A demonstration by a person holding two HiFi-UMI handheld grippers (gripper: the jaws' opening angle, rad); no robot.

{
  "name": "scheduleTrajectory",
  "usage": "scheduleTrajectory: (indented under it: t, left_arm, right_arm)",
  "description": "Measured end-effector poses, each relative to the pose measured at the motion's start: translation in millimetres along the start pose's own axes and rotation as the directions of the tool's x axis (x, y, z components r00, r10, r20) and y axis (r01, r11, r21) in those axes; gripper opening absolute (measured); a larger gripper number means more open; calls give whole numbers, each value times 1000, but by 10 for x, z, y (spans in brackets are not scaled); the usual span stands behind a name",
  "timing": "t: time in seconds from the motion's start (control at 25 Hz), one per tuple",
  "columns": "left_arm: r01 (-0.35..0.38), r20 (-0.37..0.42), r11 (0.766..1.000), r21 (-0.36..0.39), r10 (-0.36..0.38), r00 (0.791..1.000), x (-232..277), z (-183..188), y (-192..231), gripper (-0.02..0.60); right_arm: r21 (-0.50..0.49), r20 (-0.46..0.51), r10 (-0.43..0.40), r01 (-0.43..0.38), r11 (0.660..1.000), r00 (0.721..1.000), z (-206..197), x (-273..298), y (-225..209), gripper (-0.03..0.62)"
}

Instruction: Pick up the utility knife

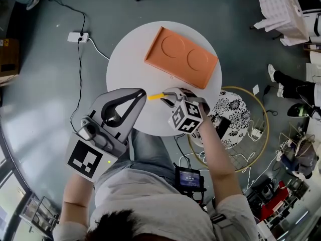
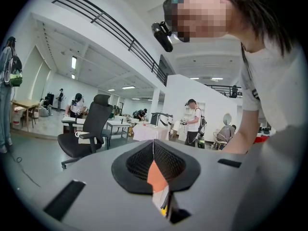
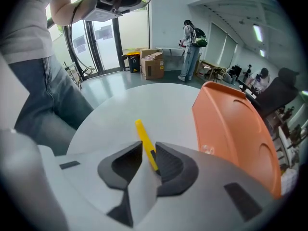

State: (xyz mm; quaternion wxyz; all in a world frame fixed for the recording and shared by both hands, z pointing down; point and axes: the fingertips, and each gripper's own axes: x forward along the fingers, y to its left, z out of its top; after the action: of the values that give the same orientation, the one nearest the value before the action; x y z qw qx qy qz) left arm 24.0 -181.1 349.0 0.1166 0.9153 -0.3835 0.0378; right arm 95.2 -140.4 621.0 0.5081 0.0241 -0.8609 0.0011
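Right tongs (image 3: 148, 147) spread, straddling yellow utility knife (image 3: 142, 130) lying on white counter (image 1: 129, 74) — not clamped. Left tongs (image 2: 153, 142) clenched, empty. Orange tray (image 1: 181, 56) nearby.

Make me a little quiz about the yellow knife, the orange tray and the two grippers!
1. Fill in: the left gripper's jaws are ___ (together or apart).
2. True or false: the orange tray lies on the round white table.
3. Which gripper has the yellow utility knife between its jaws? A) left gripper B) right gripper C) neither

Key: 1 together; 2 true; 3 B.
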Motion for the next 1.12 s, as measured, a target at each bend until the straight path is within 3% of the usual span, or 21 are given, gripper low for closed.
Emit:
scheduleTrajectory:
  t: [0.24, 0.4, 0.76, 1.12]
  left_arm:
    - [-1, -3, 1000, -1, 1, 1000, -10, -3, 40, 11]
    - [-2, -6, 1000, -8, 2, 1000, -26, -34, 72, 11]
    - [17, 10, 1000, -8, -17, 1000, -193, -37, 82, 11]
    - [58, -6, 998, 9, -57, 998, -363, -45, 133, 11]
  right_arm:
    - [-66, -65, 40, -45, 997, 997, -43, 107, -10, 93]
    - [14, -49, 51, -50, 999, 997, -46, 111, -24, 78]
    - [143, -55, -41, 48, 988, 998, 4, 124, 3, 66]
    - [333, 64, -188, 156, 930, 980, 364, -126, -85, 66]
